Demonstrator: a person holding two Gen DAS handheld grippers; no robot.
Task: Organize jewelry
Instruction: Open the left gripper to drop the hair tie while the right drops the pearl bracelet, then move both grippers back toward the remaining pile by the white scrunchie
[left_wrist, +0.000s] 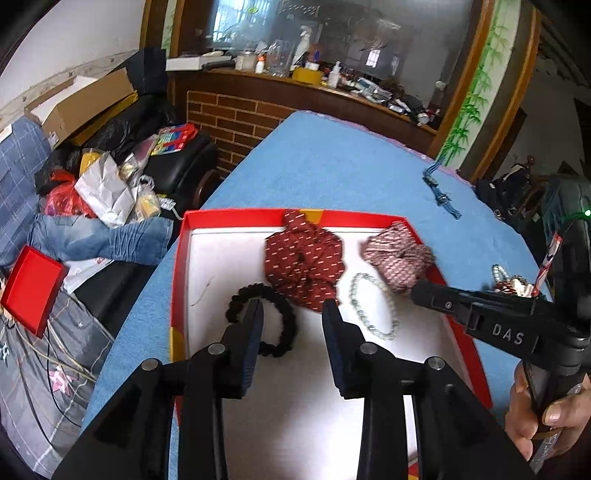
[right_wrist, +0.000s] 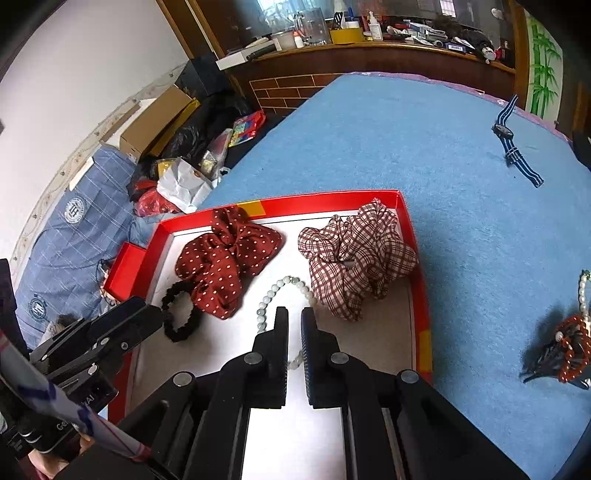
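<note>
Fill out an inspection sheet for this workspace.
Surface: blue cloth.
Job's things: red tray holds dotted scrunchie, checked scrunchie, black hair tie, pale bead bracelet; striped watch and red beads lie outside.
Clutter: bags and boxes beside the table.
Grippers: left gripper open; right gripper nearly closed, empty.
Cables: nothing seen.
Surroundings: crowded counter.

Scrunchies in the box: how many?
2. The dotted red scrunchie lies at the box's far middle; the plaid scrunchie fills its far right corner. None seems hidden.
</note>
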